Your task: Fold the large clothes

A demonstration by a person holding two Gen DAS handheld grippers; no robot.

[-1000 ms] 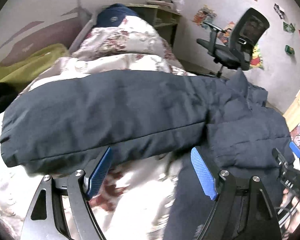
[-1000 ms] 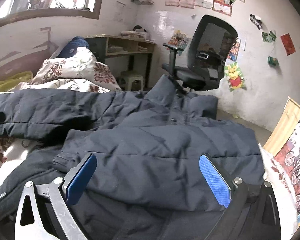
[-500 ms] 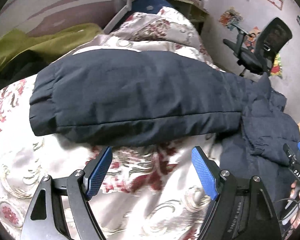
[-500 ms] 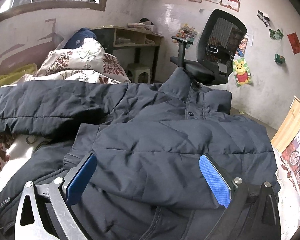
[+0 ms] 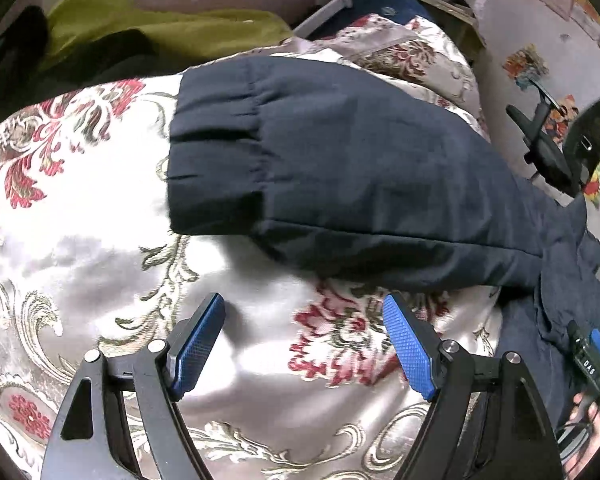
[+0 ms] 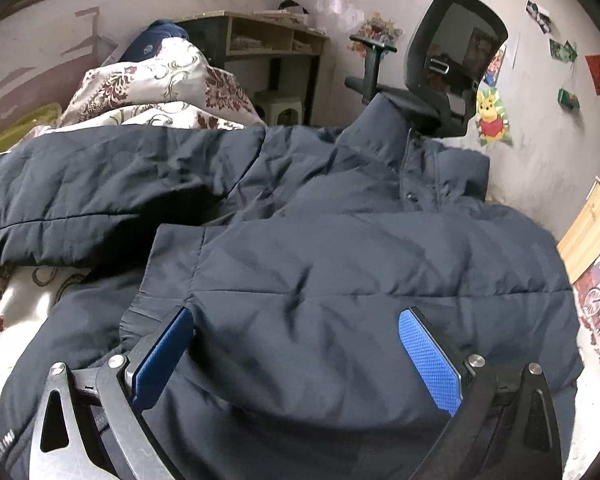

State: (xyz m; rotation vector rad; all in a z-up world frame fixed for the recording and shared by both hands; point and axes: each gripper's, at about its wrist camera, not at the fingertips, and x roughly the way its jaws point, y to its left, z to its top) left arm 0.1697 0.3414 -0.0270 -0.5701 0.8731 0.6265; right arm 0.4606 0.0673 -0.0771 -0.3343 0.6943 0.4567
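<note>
A navy padded jacket (image 6: 340,264) lies spread on a floral bedspread (image 5: 100,248), collar toward the office chair (image 6: 452,64). One sleeve (image 6: 372,280) is already folded across the jacket's chest; the other sleeve (image 5: 340,168) stretches straight out from the jacket, cuff (image 5: 216,148) flat on the bedspread, likely next to be folded in. The left gripper (image 5: 304,344) hovers just beside that sleeve, near its cuff, jaws wide and empty, seemingly lining up a grasp. The right gripper (image 6: 296,360), also wide apart, sits over the folded sleeve on the jacket's chest, holding nothing.
</note>
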